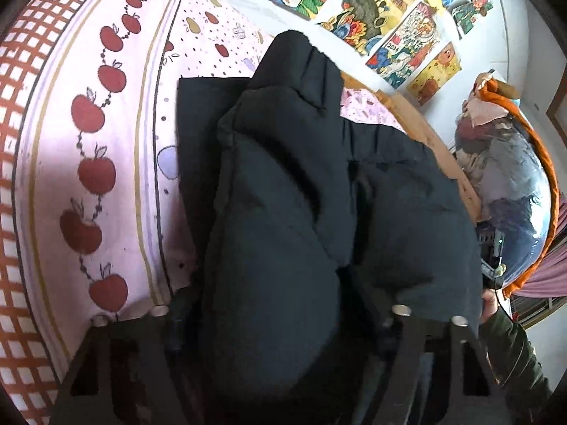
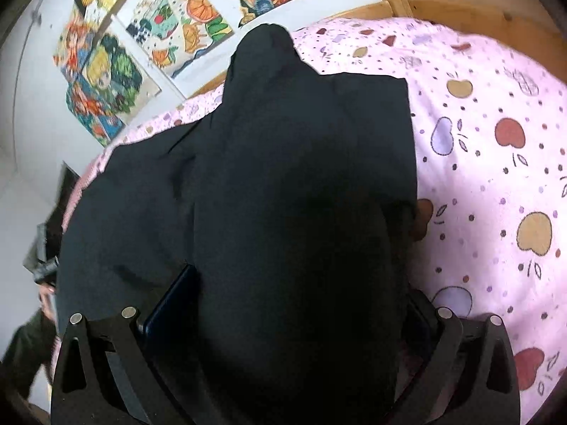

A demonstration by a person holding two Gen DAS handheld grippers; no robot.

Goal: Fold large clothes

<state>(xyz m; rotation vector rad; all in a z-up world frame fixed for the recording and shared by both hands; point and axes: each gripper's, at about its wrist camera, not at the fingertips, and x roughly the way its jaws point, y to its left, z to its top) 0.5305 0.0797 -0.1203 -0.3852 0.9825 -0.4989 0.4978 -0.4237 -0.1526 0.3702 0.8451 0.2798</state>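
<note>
black coat: lying between both your jaws, long axis running straight ahead
left gripper: closing round its bulk
right gripper: gaping wide round it

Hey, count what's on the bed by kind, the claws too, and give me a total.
Black padded coat: 1
Fruit-print bedsheet: 1
Claws, left claw and right claw, each with coat fabric bulging between its jaws: 2
Total: 4
</note>
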